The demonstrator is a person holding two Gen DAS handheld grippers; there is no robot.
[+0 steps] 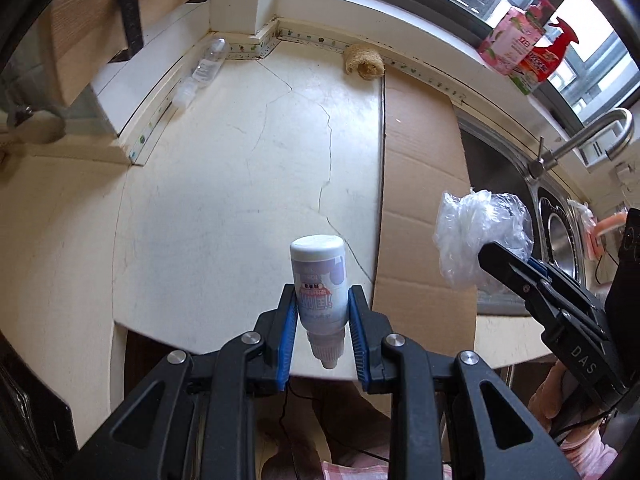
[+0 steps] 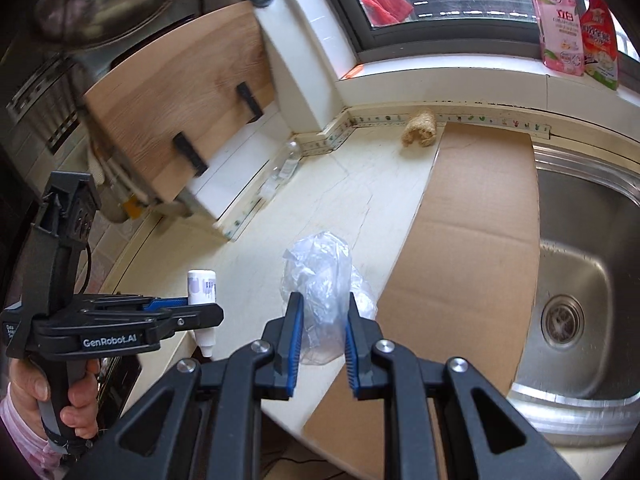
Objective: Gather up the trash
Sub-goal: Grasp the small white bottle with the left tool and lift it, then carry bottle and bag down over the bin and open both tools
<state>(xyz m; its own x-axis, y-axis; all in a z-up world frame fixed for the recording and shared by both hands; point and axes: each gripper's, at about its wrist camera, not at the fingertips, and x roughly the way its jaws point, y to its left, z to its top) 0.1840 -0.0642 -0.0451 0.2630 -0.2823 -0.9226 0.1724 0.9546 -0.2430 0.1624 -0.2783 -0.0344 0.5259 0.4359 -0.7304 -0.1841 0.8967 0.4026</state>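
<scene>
My left gripper (image 1: 323, 300) is shut on a small white bottle (image 1: 320, 276) with a purple label, held neck toward the camera above the counter's front edge; the same small white bottle (image 2: 201, 286) shows in the right wrist view, in the left gripper (image 2: 208, 312). My right gripper (image 2: 320, 308) is shut on a crumpled clear plastic bag (image 2: 320, 276), lifted over the counter. From the left wrist view the plastic bag (image 1: 476, 232) hangs at the right gripper (image 1: 494, 254). An empty clear plastic bottle (image 1: 202, 70) lies against the back wall, also seen as the clear bottle (image 2: 284, 168).
A flat cardboard sheet (image 2: 468, 240) covers the counter beside the steel sink (image 2: 580, 248). A loofah sponge (image 1: 364, 62) sits at the backsplash. Detergent pouches (image 2: 560, 20) stand on the window sill. A wooden board (image 2: 180, 92) on brackets juts out at the left. The tap (image 1: 592, 132) arches over the sink.
</scene>
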